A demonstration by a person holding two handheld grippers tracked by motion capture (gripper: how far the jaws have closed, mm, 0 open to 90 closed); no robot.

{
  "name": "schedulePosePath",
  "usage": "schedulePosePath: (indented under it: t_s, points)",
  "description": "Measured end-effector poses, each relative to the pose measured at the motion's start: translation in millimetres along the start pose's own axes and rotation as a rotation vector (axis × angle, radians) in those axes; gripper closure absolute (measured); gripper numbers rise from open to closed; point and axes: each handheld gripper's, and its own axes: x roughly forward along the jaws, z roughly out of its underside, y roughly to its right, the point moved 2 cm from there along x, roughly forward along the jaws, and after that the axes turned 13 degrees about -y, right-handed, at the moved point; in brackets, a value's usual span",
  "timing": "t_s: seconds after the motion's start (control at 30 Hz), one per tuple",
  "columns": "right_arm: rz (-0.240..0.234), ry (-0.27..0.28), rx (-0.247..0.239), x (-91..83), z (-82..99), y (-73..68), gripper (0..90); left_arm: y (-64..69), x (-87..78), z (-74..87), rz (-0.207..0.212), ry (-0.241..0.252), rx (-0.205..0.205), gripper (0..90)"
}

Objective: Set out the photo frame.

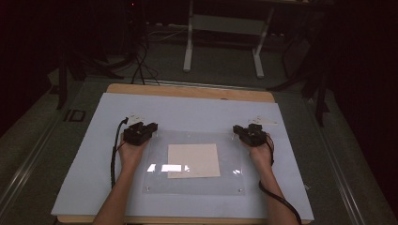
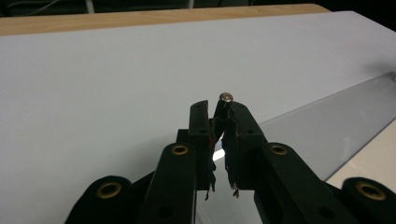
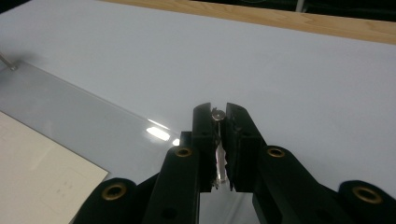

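A clear acrylic sheet [image 1: 197, 185] lies on the pale board, with a cream paper [image 1: 193, 160] under its middle. My left gripper [image 1: 149, 126] sits at the sheet's far left corner. In the left gripper view its jaws are shut on a small corner post topped by a metal screw head [image 2: 226, 97]. At the far right corner my right gripper [image 1: 237, 130] is shut on the matching post and screw head [image 3: 217, 113]. The sheet's edge [image 2: 336, 126] [image 3: 70, 107] and the paper [image 2: 373, 158] [image 3: 37, 158] run beside each gripper.
The pale board [image 1: 187, 108] covers a wooden table whose far edge [image 1: 187, 90] shows beyond it. Two small paper tags [image 1: 136, 115] [image 1: 265, 120] lie just past the grippers. On the dark floor behind stand a white frame [image 1: 225, 23] and loose cables [image 1: 141, 61].
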Motion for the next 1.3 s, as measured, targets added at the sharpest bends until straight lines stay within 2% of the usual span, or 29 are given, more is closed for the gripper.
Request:
schedulePosePath:
  t_s: [0.07, 0.37, 0.7, 0.87, 1.0, 1.1, 1.13, 1.3]
  points:
    - [0.002, 0.001, -0.001, 0.0, 0.2, -0.1, 83.2, 0.2, -0.1, -0.9, 0.002, 0.011, -0.003, 80.4]
    - [-0.004, 0.007, 0.003, 0.2, 1.0, 0.2, 82.9, 0.5, 0.3, -2.5, -0.007, 0.003, 0.005, 82.7]
    - [-0.012, 0.011, 0.009, 0.8, 1.9, 1.0, 82.7, -0.6, 0.7, -2.8, 0.007, 0.005, -0.012, 82.6]
    - [-0.032, -0.002, 0.02, 0.5, 1.0, 2.8, 82.9, -2.2, 1.9, -2.7, 0.026, 0.009, -0.039, 82.3]
    - [-0.05, -0.008, 0.041, 0.4, 0.5, 4.6, 82.7, -2.9, 1.7, -3.4, 0.031, 0.001, -0.039, 82.5]
    - [-0.05, -0.016, 0.04, 0.2, -0.3, 5.1, 82.9, -4.7, 1.7, -4.1, 0.041, -0.006, -0.045, 82.3]
    - [-0.052, -0.029, 0.041, 0.2, -1.8, 5.3, 82.9, -6.6, 1.8, -4.6, 0.058, -0.009, -0.051, 82.2]
    - [-0.059, -0.041, 0.045, 0.2, -3.5, 6.3, 83.0, -7.7, 2.1, -5.4, 0.067, -0.014, -0.056, 81.8]
